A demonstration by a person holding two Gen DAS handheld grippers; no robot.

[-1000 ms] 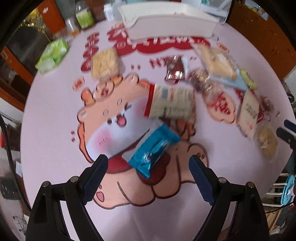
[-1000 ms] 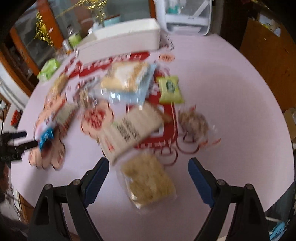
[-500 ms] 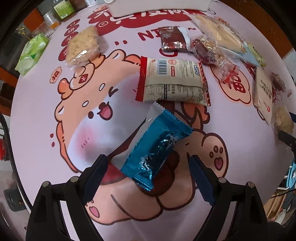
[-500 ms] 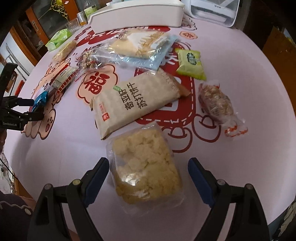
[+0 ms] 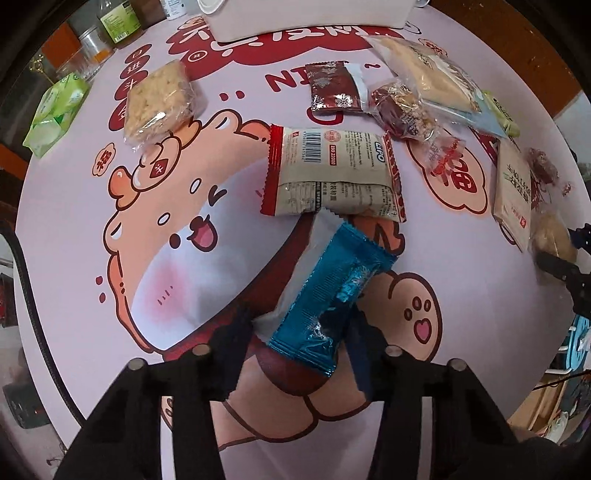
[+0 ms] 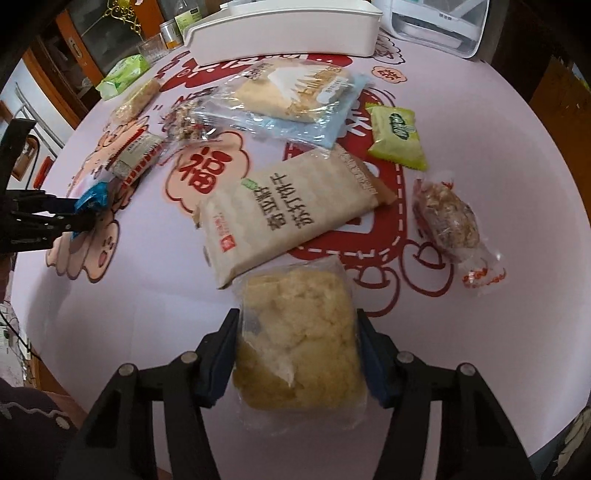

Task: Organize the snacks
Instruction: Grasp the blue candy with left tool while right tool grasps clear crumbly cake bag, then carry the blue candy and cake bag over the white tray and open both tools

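Left gripper [image 5: 299,343]: closed around the near end of the blue foil snack [image 5: 332,299]; the pack lies on the table cloth [image 5: 66,236] at about 6 o'clock of the left wrist view, its far tip touching the red-edged cracker pack [image 5: 332,173] at 12 o'clock of it
Right gripper [image 6: 295,354]: fingers pressed to both sides of the clear bag of puffed rice cake [image 6: 299,339], low in the right wrist view; its far edge touches the beige biscuit pack [image 6: 288,206] at 12 o'clock
White tray [image 6: 284,26]: far rim of the table, 12 o'clock in both views; probably the snacks' destination
Risk, left: the grip sits on one end only; slick foil could slide out or swing on lifting; the touching cracker pack might get dragged
Risk, right: the cake looks brittle and could crumble under a hard squeeze; loose film could slip
Only in the left view: the dark red sachet [image 5: 332,88]; a second rice cake [image 5: 159,99] at 10 o'clock shows plainly
Only in the right view: the green candy pack [image 6: 397,136] shows whole; the nut cluster bag [image 6: 450,221] at 3 o'clock; the left gripper seen from the side at 9 o'clock, pinching the blue pack
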